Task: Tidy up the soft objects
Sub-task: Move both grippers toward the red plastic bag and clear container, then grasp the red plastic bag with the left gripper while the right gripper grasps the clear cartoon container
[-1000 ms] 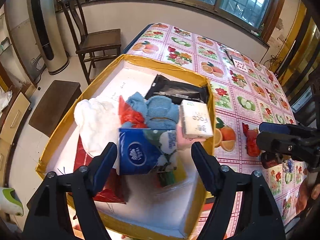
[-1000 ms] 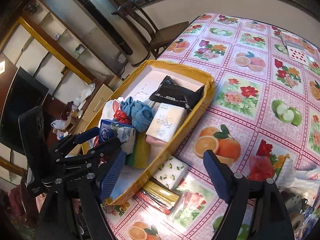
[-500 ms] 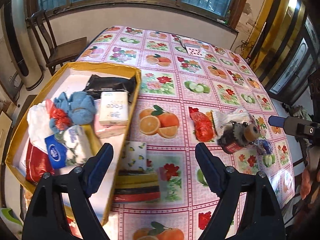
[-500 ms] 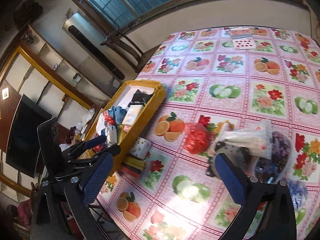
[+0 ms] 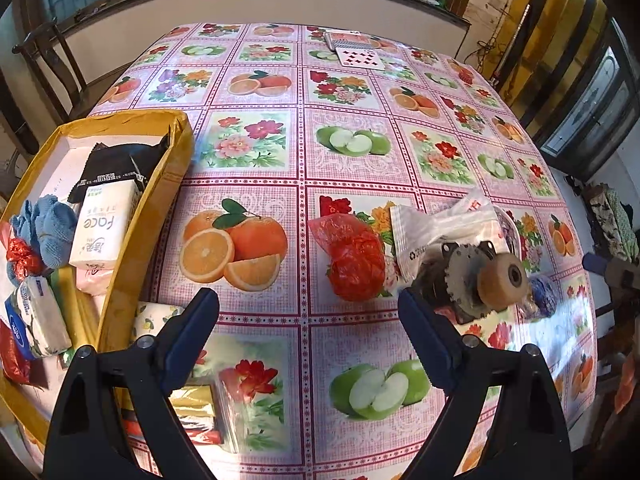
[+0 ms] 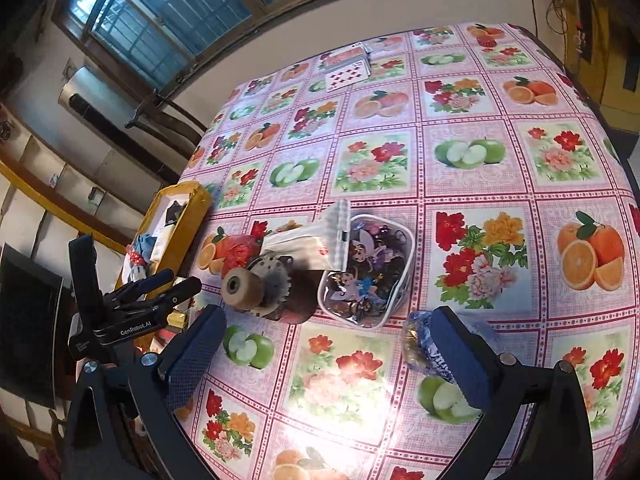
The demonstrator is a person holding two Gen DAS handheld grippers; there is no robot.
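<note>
Yellow box (image 5: 172, 184) is sitting at the worktop's (image 5: 360, 144) left edge, holding tissue packs (image 5: 104, 228) and a blue cloth (image 5: 48, 228). Both grippers, left (image 5: 308, 328) and right (image 6: 328, 348), are hovering spread and empty. A red bag (image 5: 354, 260) is lying beside a geared spool (image 5: 476, 280), partly hiding a clear pouch (image 6: 368, 268).

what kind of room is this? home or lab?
Most likely a home dining or living room. A fruit-and-flower tablecloth covers the table, a wooden chair stands by the barred window, and playing cards lie at the far end.
</note>
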